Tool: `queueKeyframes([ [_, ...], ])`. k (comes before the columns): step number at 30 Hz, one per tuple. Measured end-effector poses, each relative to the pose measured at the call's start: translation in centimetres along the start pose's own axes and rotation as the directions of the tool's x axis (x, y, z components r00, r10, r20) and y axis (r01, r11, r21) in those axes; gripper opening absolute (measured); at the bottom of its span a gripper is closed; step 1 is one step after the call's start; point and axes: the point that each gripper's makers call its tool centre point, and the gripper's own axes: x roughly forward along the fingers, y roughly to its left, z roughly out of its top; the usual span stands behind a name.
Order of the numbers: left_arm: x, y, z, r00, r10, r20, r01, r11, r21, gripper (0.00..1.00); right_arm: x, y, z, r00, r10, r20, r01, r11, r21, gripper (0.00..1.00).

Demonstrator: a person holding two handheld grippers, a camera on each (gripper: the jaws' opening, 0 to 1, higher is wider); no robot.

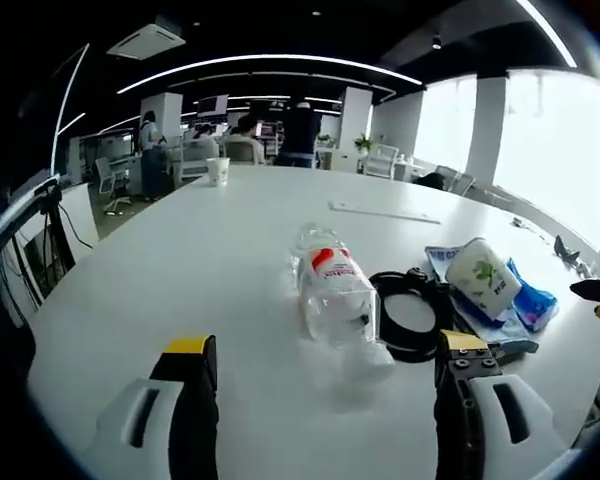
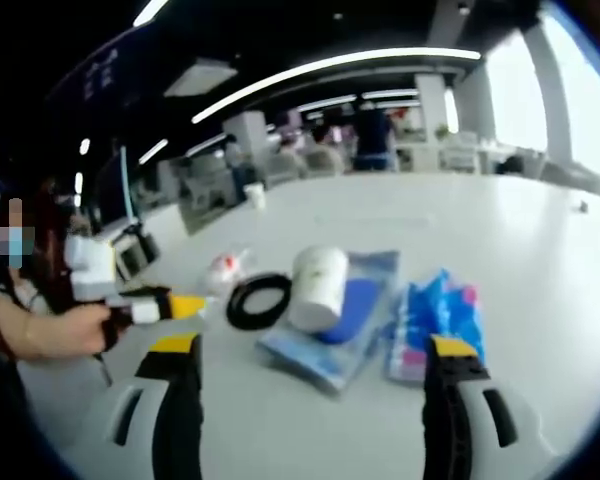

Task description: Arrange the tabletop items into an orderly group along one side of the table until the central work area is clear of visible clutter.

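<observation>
Both claws wide open, gripping nothing. Left claw [image 1: 325,385] lines up on the lying bottle [image 1: 335,295], just beside the black ring [image 1: 408,312] — it's round, a nudge could roll it away across the table [image 1: 180,260]!

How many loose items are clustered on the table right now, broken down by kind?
Plastic bottle: 1
Black ring: 1
White roll: 1
Blue flat packs: 2 (one under the roll, one beside it)
White cup, far off: 1
Total: 6
</observation>
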Motion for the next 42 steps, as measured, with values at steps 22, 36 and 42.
queueKeyframes([
  [22,1.4,-1.3,-1.6,1.0,-0.001,0.03,-0.001,0.998,0.059,0.5,0.5,-0.7,-0.6,1.0,-0.014,-0.001,0.014,1.0,0.024,0.87],
  [36,1.6,-2.4,-1.9,0.998,-0.05,0.031,0.047,0.994,0.101,0.29,0.7,-0.7,-0.4,1.0,-0.013,0.007,0.013,1.0,-0.005,0.87],
  [42,1.5,-1.9,-2.1,0.999,-0.041,0.012,0.04,0.996,0.074,0.24,0.4,-0.7,-0.5,1.0,-0.013,-0.001,0.013,1.0,-0.012,0.89],
])
